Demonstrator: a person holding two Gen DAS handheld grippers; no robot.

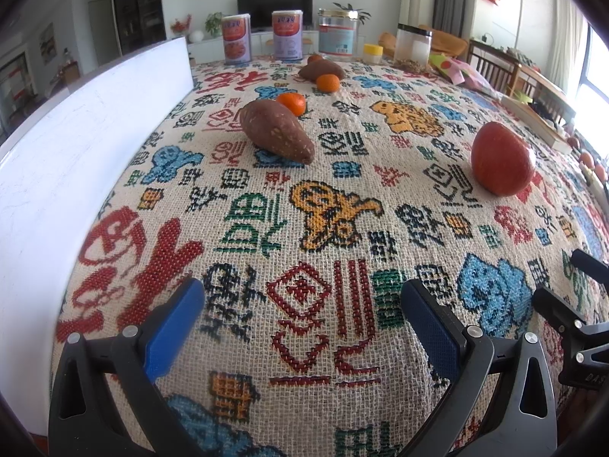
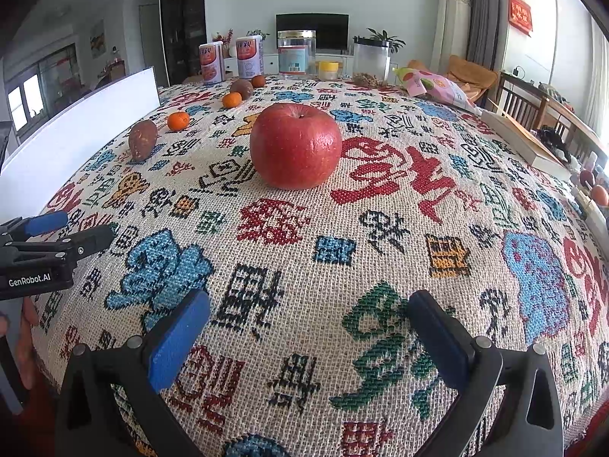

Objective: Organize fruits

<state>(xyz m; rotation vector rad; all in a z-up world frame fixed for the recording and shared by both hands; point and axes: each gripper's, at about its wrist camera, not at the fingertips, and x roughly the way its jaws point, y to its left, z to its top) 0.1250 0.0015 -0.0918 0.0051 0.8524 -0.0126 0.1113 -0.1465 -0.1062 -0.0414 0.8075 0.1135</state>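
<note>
Apple (image 2: 295, 146) dead ahead of my right gripper (image 2: 309, 337), mid-table, stem up; right nearer than left gripper (image 1: 303, 329). Both jaws wide, empty.

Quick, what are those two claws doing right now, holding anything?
Left gripper: open, holding nothing.
Right gripper: open, holding nothing.
</note>
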